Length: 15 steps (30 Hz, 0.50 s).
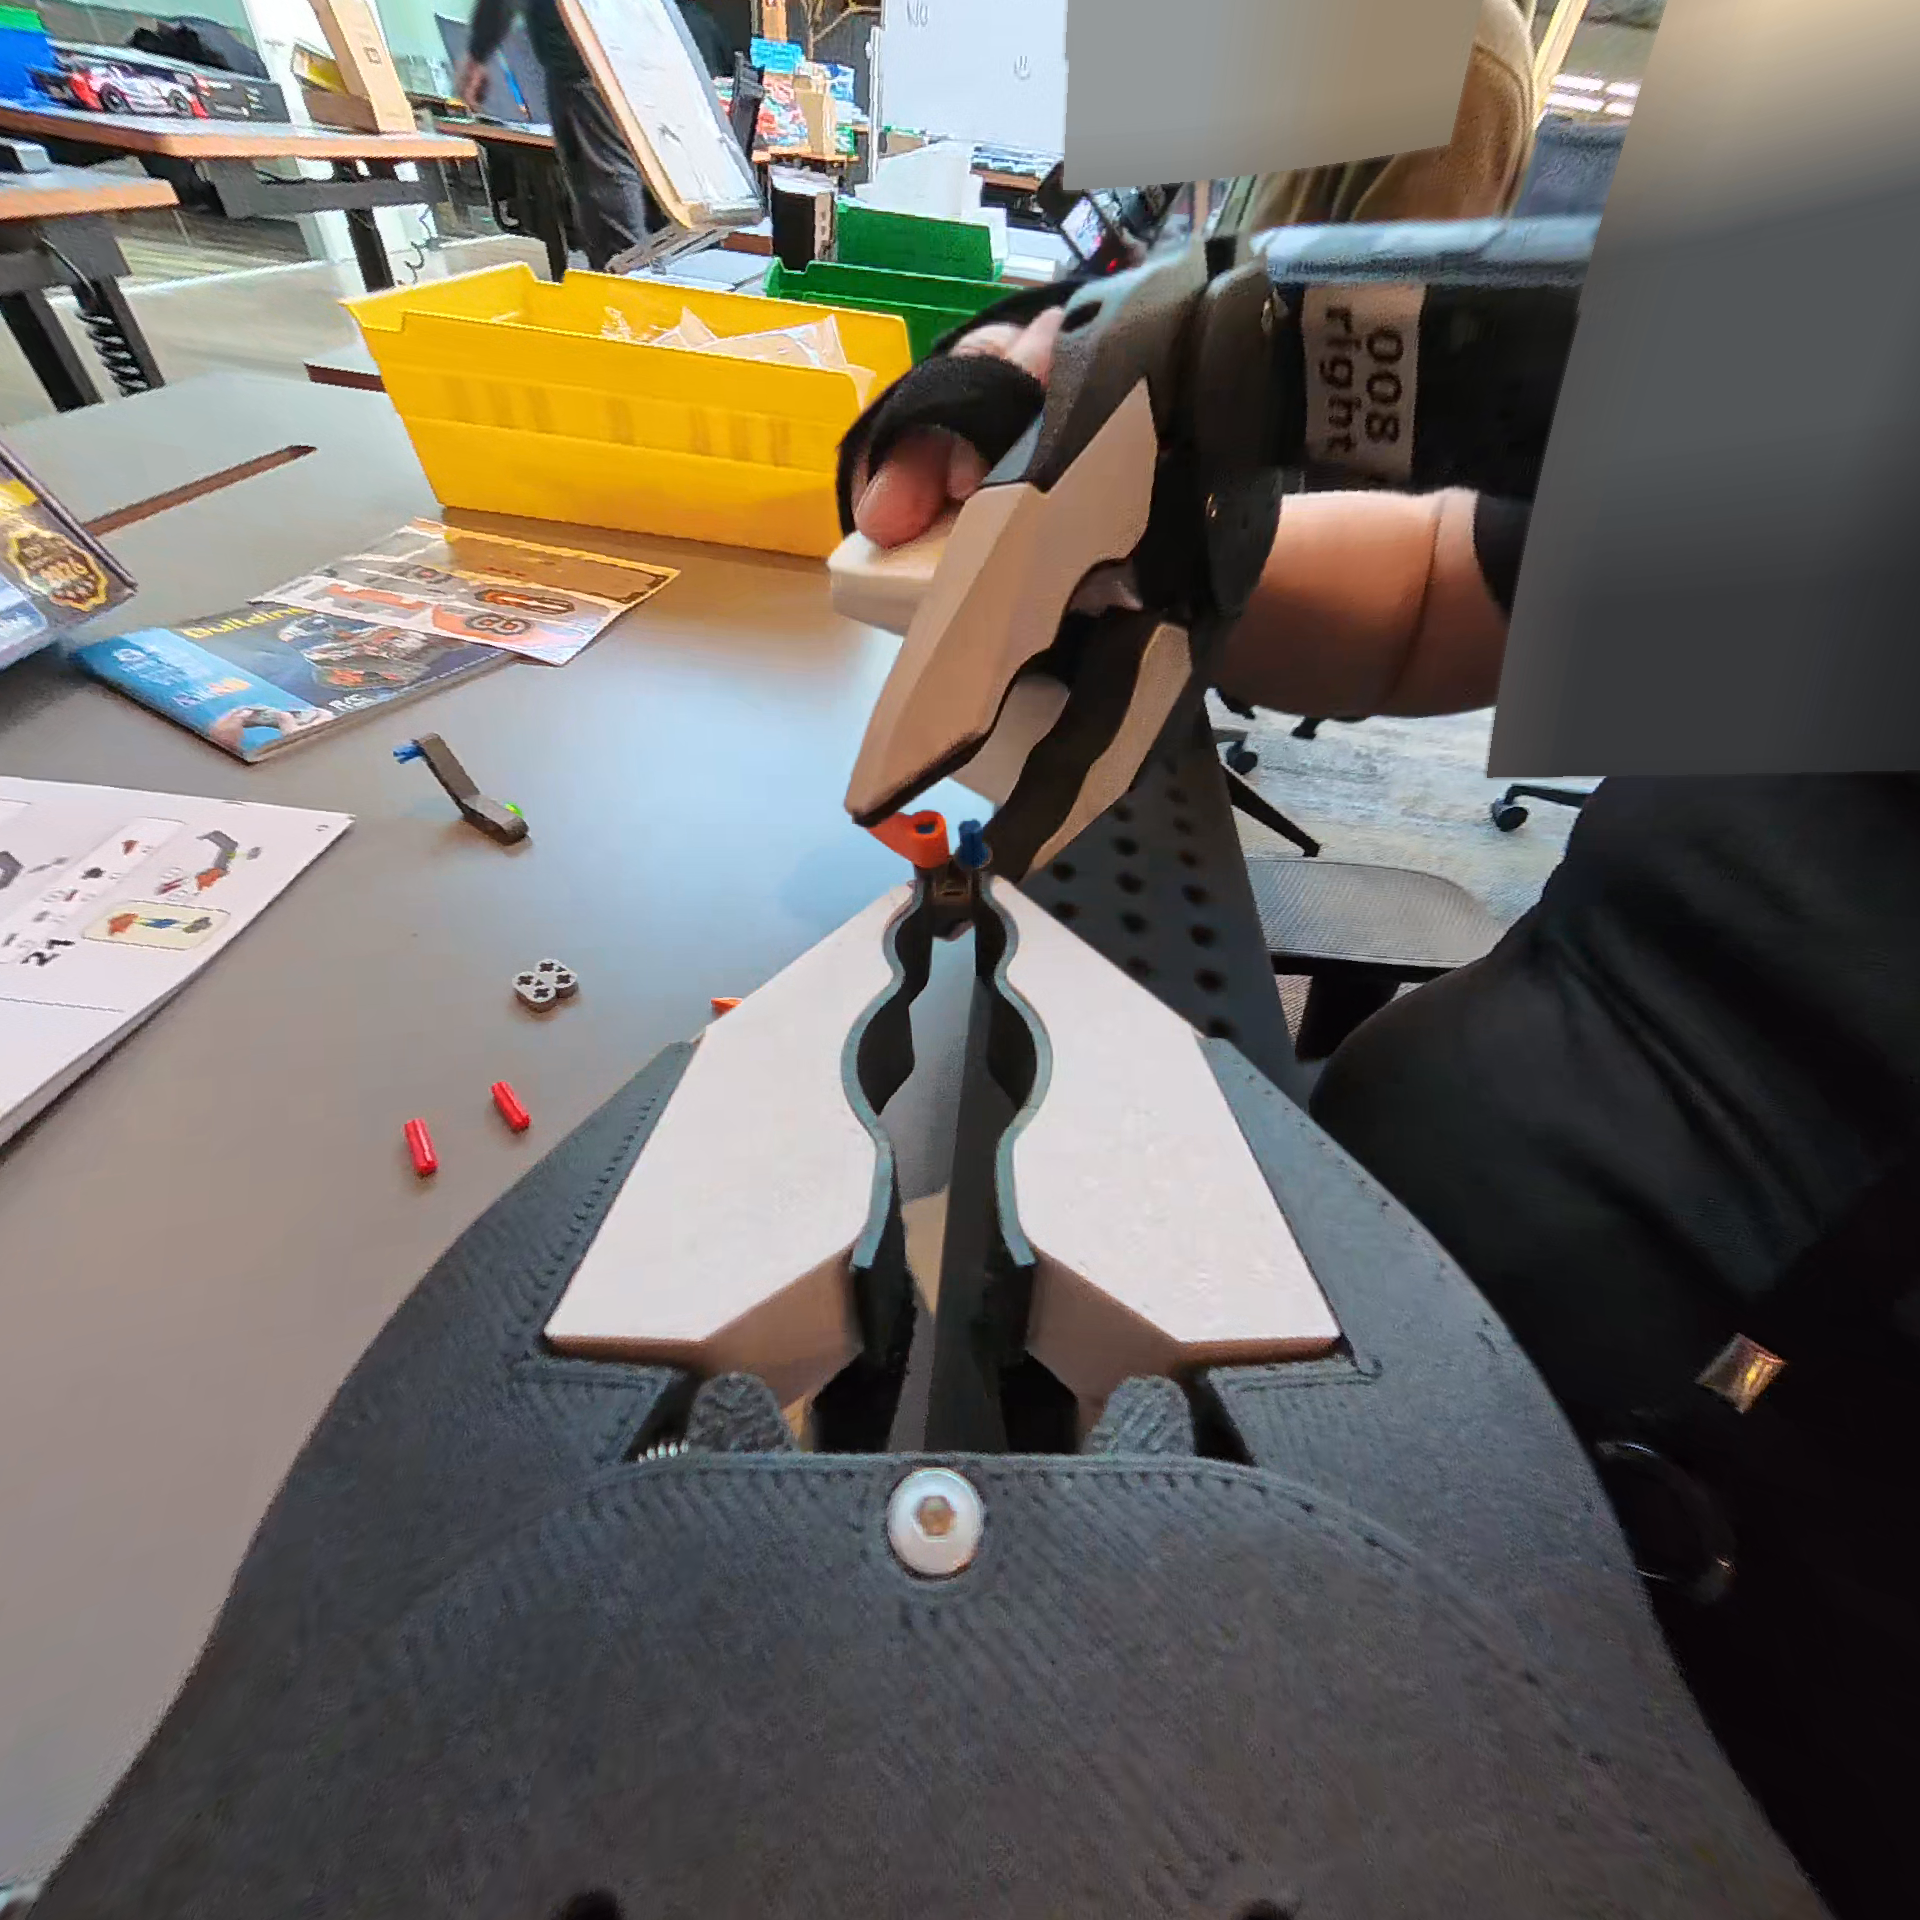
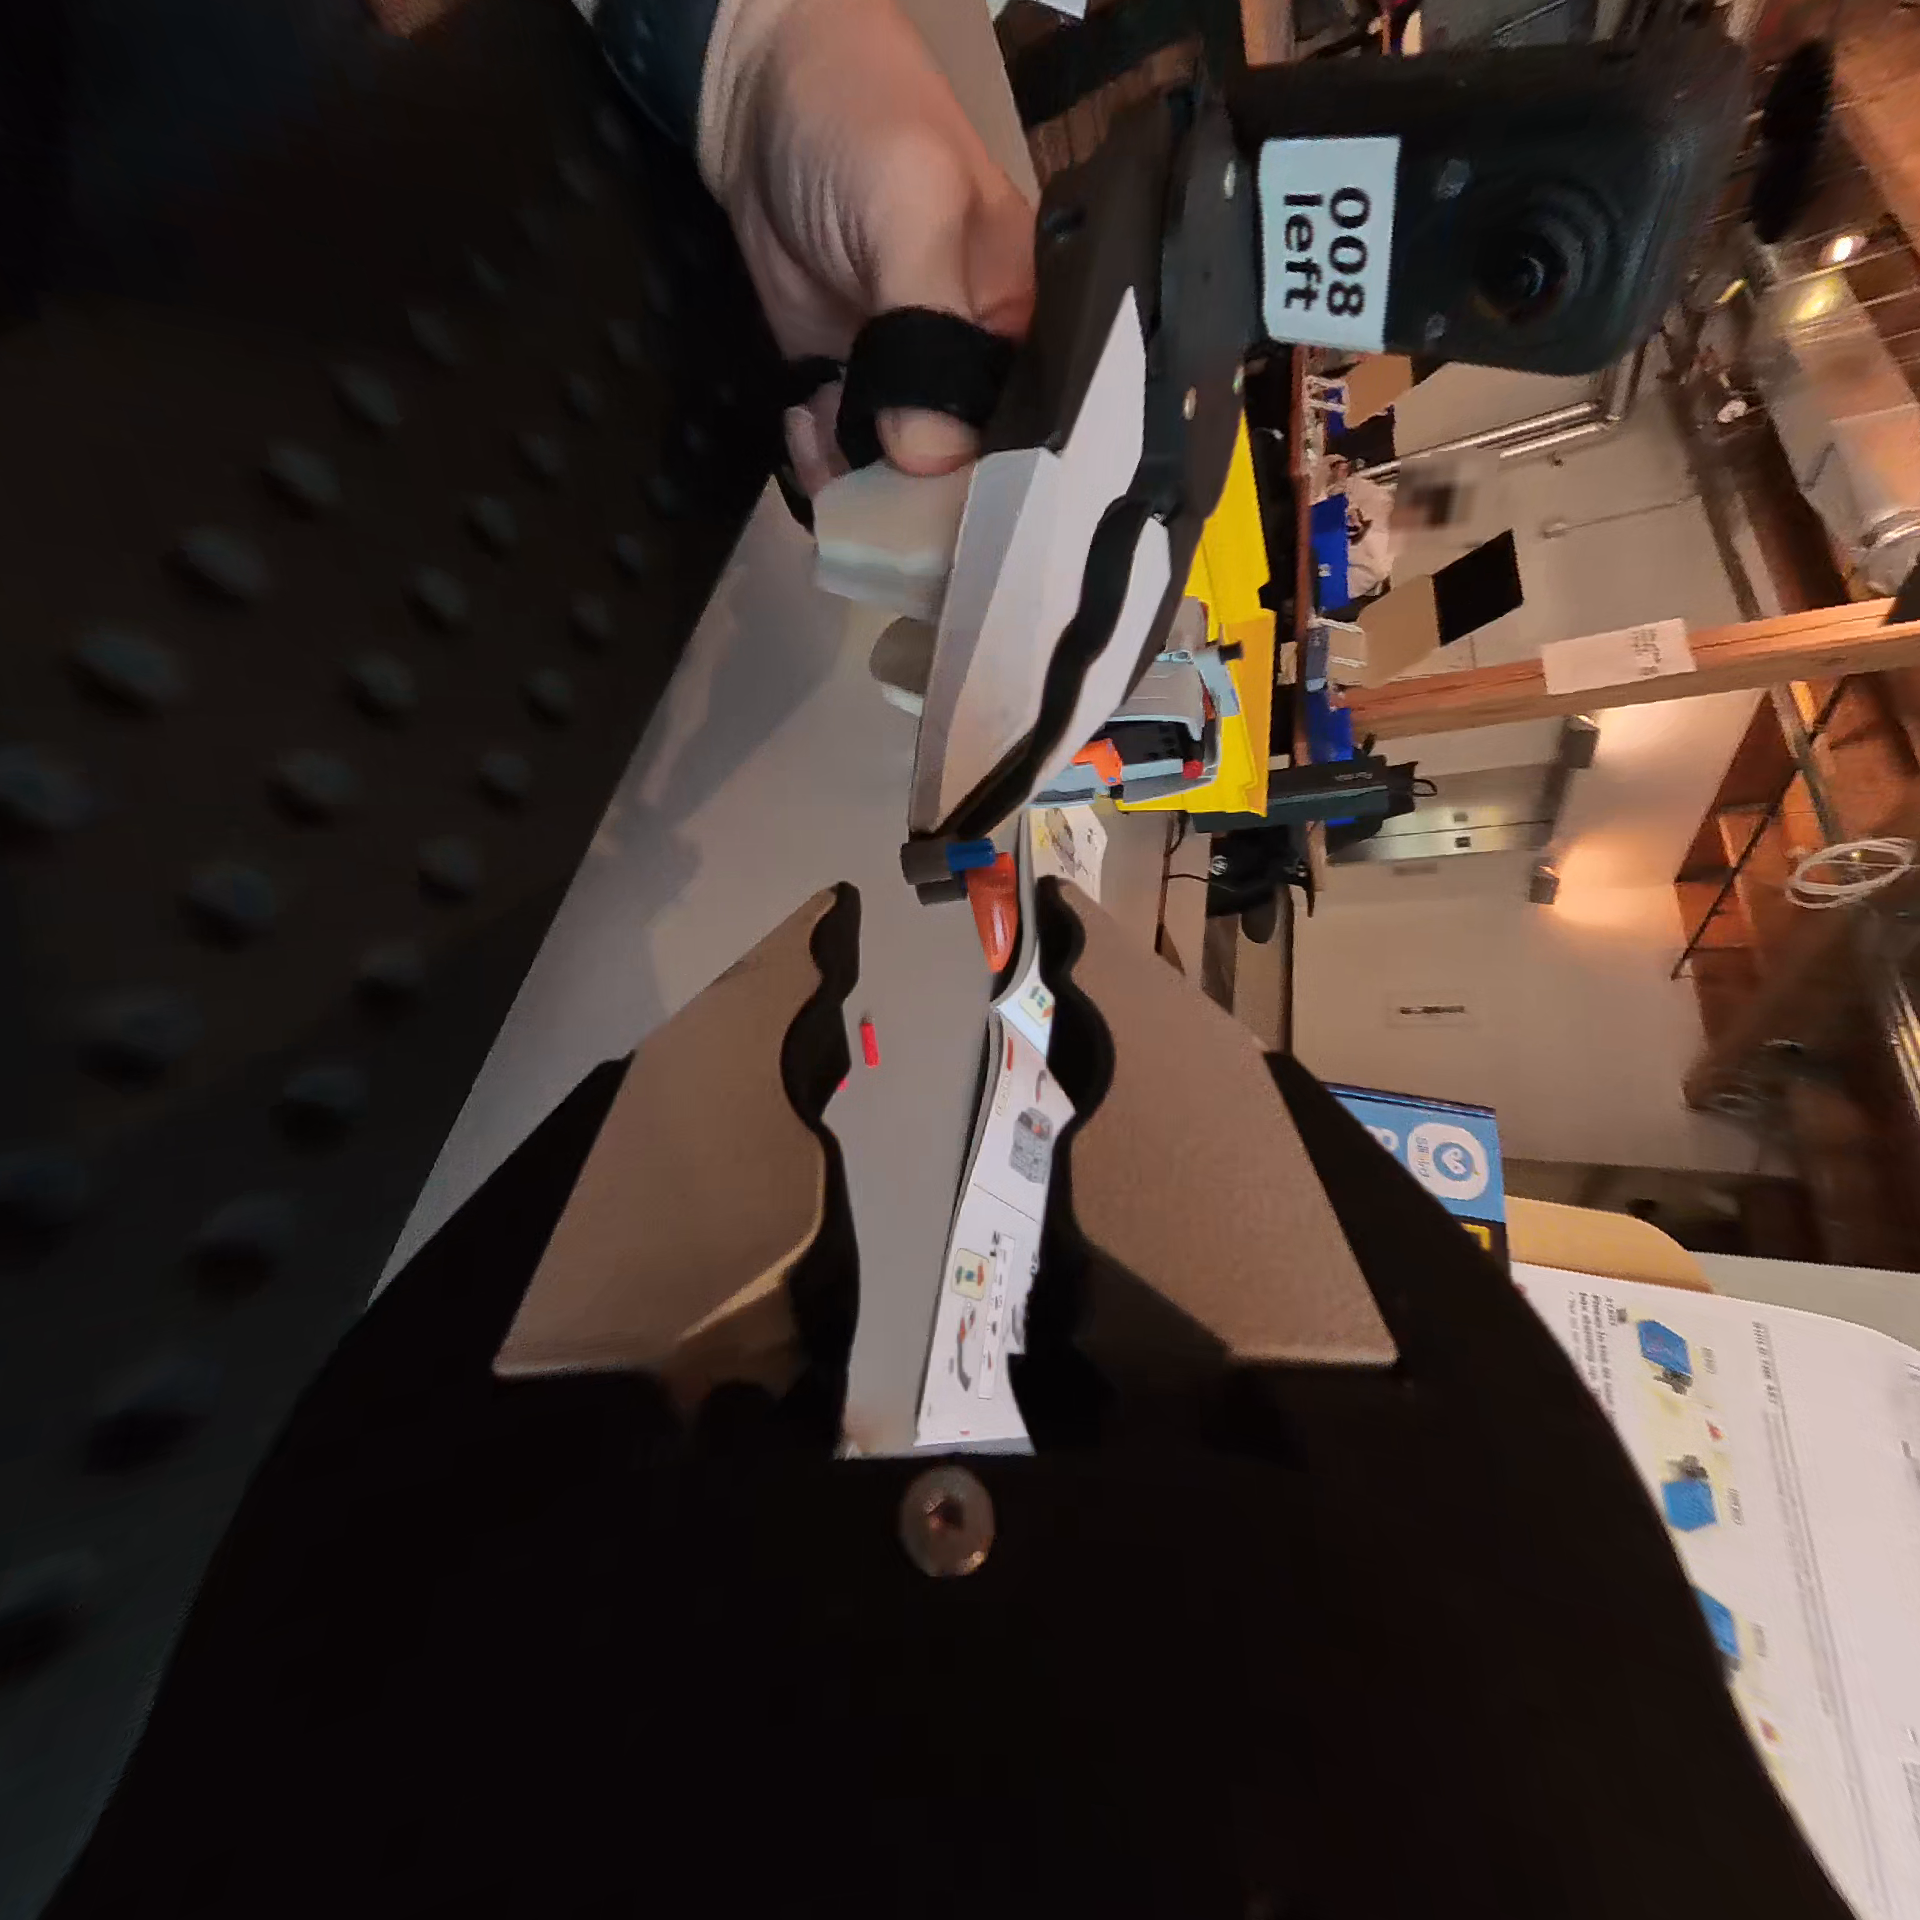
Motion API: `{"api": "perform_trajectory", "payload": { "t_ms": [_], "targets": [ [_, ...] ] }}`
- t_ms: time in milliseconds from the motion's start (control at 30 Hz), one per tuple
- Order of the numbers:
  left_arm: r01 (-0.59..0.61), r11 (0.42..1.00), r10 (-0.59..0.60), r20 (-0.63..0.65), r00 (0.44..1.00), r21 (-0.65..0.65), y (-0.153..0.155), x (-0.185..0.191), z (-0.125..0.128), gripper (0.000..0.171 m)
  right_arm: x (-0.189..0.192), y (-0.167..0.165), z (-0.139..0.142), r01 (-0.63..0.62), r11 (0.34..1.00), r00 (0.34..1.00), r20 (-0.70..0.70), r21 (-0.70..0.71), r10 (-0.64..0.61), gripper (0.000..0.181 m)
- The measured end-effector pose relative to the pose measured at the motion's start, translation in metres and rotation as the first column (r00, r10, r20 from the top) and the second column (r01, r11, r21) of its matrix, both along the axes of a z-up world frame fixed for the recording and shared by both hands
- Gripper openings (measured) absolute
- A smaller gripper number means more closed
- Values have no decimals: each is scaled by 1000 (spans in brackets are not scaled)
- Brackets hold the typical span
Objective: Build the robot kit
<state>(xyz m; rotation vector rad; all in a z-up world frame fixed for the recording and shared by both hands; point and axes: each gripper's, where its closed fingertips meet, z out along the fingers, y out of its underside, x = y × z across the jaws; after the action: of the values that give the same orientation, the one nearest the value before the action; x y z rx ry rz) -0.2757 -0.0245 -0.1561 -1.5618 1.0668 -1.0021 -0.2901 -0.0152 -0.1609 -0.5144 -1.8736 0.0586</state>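
1. Left gripper (image 1: 951, 896): jaws closed on small dark piece (image 1: 948, 889) carrying blue pin (image 1: 969, 840) and orange part (image 1: 920, 834).
2. Right gripper (image 2: 951, 896): jaws apart, empty, around the orange part at 12 o'clock.
3. Grey table (image 1: 675, 748): two red pins (image 1: 465, 1125) at 9 o'clock; yellow bin (image 1: 623, 405) at 11 o'clock.

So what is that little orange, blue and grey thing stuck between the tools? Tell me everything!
The small brick assembly looks like shiny plastic: a dark grey piece, a blue pin and an orange pointed part. It hangs above the grey table. The left tool is shut on its grey end. The right tool is open around the orange part.
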Motion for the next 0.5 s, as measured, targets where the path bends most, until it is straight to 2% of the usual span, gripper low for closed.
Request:
{"api": "perform_trajectory", "payload": {
  "t_ms": [100,167,500],
  "targets": [
    [8,999,-7,22,1000,-32,0,-1,1,6,-4,-5,2,-17,1000,1000,-20,14,18,29],
    [12,998,-11,25,1000,-58,1,-1,0,6,-5,-3,1,-4,1000,1000,-6,31,4,19],
    [25,997,-22,32,999,-75,-1,-2,0,6,-7,0,1,18,1000,1000,2,-17,-18,18]
  ]
}}
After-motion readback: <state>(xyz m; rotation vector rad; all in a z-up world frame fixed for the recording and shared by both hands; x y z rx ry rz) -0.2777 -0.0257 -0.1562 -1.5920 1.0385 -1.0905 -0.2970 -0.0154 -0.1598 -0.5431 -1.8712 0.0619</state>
